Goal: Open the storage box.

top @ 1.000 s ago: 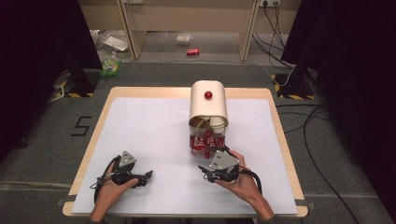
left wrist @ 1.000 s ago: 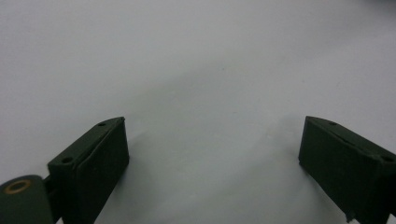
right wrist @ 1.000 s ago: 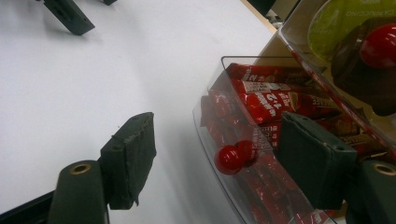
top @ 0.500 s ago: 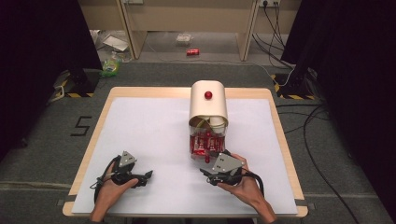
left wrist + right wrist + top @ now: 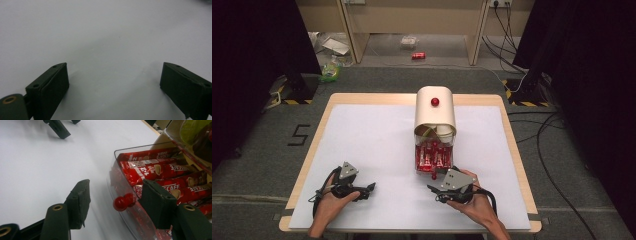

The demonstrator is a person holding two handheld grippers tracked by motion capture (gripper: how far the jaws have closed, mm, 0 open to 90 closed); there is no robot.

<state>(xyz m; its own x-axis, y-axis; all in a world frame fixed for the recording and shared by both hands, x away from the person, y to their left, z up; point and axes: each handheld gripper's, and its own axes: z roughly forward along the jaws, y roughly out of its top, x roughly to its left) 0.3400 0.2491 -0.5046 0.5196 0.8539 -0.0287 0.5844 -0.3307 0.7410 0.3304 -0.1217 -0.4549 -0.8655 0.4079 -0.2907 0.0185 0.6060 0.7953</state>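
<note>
A cream box [image 5: 435,120] with a red knob [image 5: 435,102] on its rolling lid stands on the white table. Its clear drawer [image 5: 432,159] is pulled out toward me and holds red coffee sachets [image 5: 152,171]. My right gripper [image 5: 115,185] lies level at the drawer's front, and its jaws have just been closing. The drawer's red knob [image 5: 120,203] sits between them, with a gap on each side. In the high view the right gripper [image 5: 436,183] is just below the drawer. My left gripper [image 5: 113,67] rests open on the bare table at the front left [image 5: 369,191].
The white mat [image 5: 372,140] covers most of the wooden table [image 5: 314,150]. Looking past the right gripper's jaws, the left gripper [image 5: 67,125] lies far off across the mat. Cables and litter lie on the floor beyond the table.
The right hand has edged slightly toward the table's front right beside the drawer. The left hand has kept still.
</note>
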